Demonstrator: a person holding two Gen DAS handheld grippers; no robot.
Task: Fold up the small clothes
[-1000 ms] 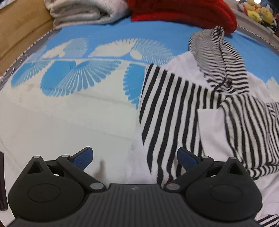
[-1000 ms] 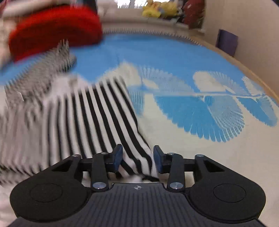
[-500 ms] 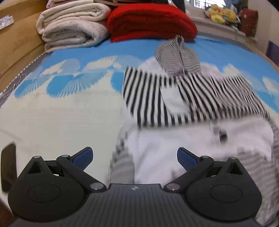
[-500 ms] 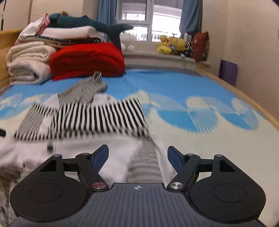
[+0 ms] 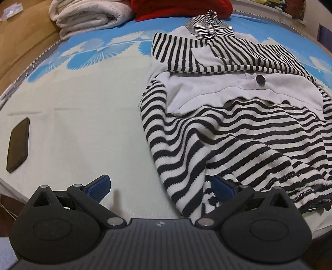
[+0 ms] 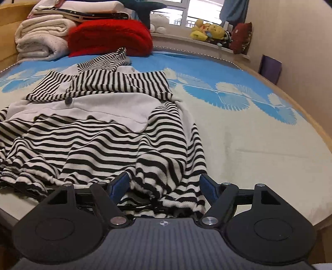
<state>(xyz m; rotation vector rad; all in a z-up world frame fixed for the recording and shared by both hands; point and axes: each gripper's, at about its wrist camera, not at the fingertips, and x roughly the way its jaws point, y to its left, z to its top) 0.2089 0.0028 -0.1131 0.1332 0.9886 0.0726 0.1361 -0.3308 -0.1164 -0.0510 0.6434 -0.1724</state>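
Around the left gripper, bare bedspread lay open from nine to twelve o'clock; the only thing on it was a dark flat phone-like object at ten, near the bed edge; the striped garment filled everything from twelve to three. At the far end a folded white blanket and a red blanket closed off twelve o'clock. For the right gripper, the garment's hem bunched between the spread fingers; bare cover ran open from one to three, bounded by the wooden bed rim and wall.
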